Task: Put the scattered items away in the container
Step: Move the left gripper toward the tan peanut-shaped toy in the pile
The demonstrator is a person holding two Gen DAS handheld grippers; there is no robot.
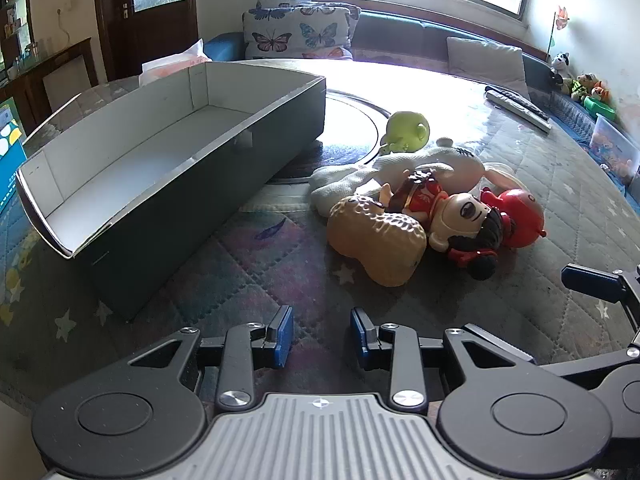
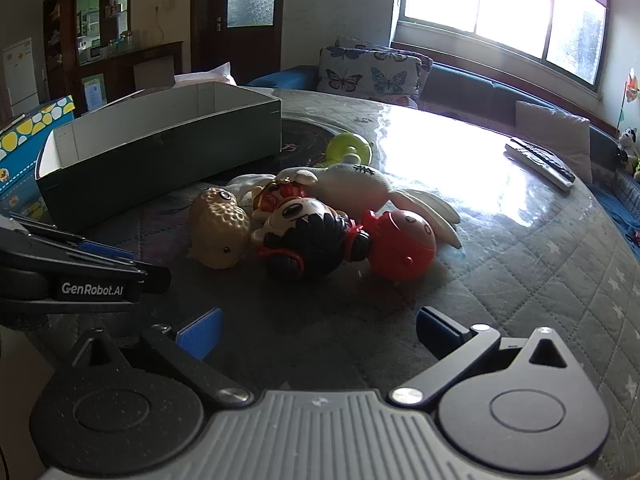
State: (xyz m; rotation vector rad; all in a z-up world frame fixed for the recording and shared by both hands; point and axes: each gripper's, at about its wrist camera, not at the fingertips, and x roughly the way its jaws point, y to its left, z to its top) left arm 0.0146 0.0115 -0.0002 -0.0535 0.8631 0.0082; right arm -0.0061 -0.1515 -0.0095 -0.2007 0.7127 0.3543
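A long dark box with a white inside [image 1: 132,172] lies empty on the quilted table, left of a toy pile; it also shows in the right wrist view [image 2: 160,148]. The pile holds a tan peanut toy [image 1: 380,240] [image 2: 218,228], a black-haired doll in red [image 1: 460,216] [image 2: 308,232], a red round toy [image 1: 520,216] [image 2: 400,244], a white plush [image 1: 400,168] [image 2: 356,184] and a green toy [image 1: 406,130] [image 2: 348,148]. My left gripper [image 1: 322,336] is open and empty, in front of the peanut. My right gripper [image 2: 320,332] is wide open and empty, in front of the doll.
A remote control [image 1: 516,108] [image 2: 540,162] lies at the table's far right. A dark round turntable [image 1: 352,128] sits behind the toys. A butterfly cushion [image 1: 296,32] and a sofa stand beyond the table. A colourful box [image 2: 24,140] is at the left.
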